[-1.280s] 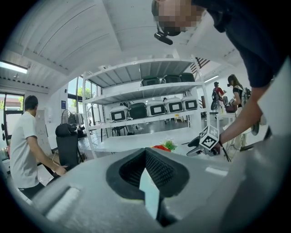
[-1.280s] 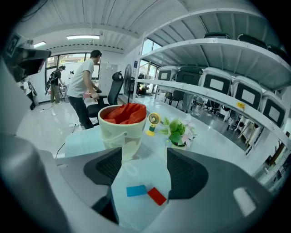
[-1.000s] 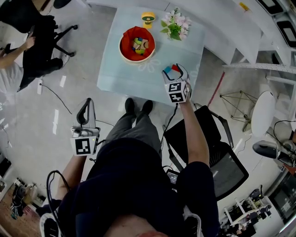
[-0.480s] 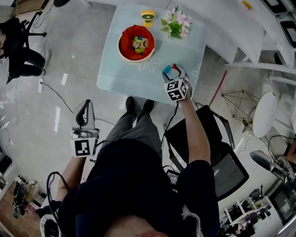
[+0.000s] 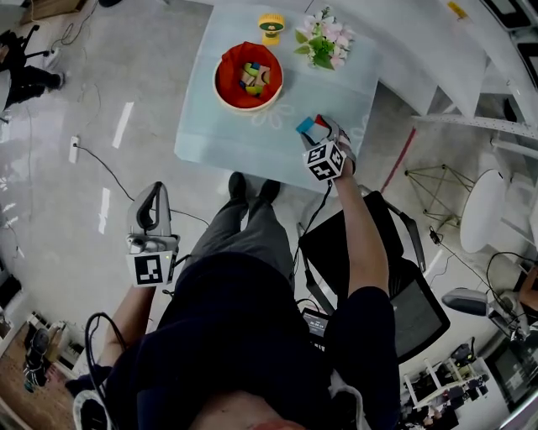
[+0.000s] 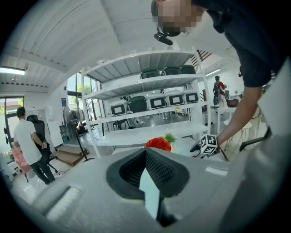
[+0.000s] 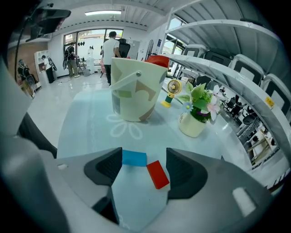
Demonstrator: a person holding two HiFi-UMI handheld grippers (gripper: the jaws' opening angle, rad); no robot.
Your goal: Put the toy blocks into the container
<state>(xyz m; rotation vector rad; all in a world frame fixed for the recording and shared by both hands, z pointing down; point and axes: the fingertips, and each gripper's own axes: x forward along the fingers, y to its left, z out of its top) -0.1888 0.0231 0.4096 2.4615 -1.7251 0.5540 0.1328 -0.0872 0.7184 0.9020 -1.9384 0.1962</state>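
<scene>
A blue block (image 7: 134,158) and a red block (image 7: 158,174) lie side by side on the pale blue table (image 5: 227,134), near its right front edge. My right gripper (image 7: 143,166) hangs just over them, open, with both blocks in the gap between its pads and neither touched. In the head view the same gripper (image 5: 318,133) stands over the blue block (image 5: 306,126) and the red block (image 5: 321,123). The container (image 5: 249,77), cream outside and red inside, holds several blocks and stands further back on the left. My left gripper (image 5: 154,191) hangs low over the floor, shut and empty.
A yellow toy fan (image 5: 271,25) and a flower pot (image 5: 324,42) stand at the table's far edge, behind and to the right of the container. A black office chair (image 5: 395,281) is behind my right arm. A cable (image 5: 101,172) runs over the floor on the left.
My right gripper has come down toward the table over the two blocks and rolled a little. The left gripper has stayed put. A person at the upper left has moved away.
</scene>
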